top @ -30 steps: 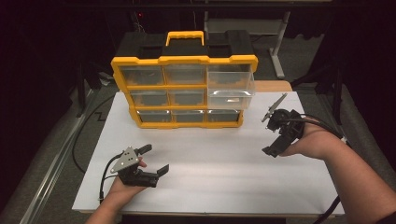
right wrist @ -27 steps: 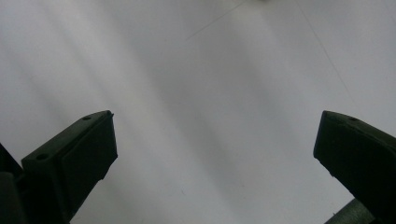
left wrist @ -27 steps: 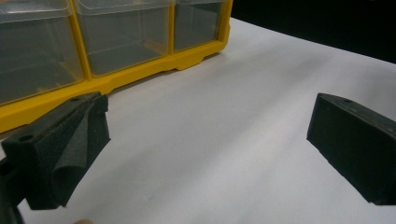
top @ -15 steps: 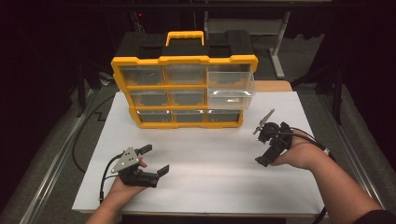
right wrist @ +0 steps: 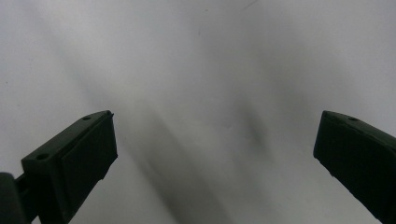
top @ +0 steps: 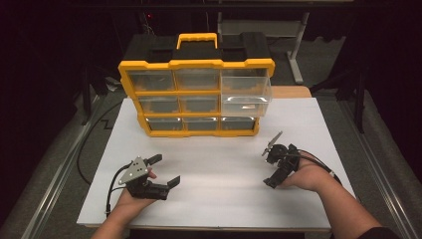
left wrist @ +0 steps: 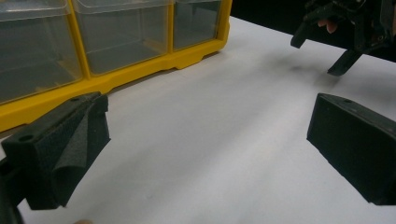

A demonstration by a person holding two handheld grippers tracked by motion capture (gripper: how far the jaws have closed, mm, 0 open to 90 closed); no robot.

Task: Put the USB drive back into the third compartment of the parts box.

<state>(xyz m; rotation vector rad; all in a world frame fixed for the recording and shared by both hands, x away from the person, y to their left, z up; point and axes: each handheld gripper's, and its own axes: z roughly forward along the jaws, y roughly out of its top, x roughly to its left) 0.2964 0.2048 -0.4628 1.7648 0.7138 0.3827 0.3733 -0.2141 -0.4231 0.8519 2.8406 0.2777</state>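
Left gripper (top: 165, 171): jaws spread, empty, unmoved on the white table (top: 224, 199).
Right gripper (top: 272, 165): jaws spread, empty, pulled back from the organizer (top: 196, 84).
Open drawer (top: 246, 97): ahead of right gripper, left pulled out.
Meaning: likely resetting.
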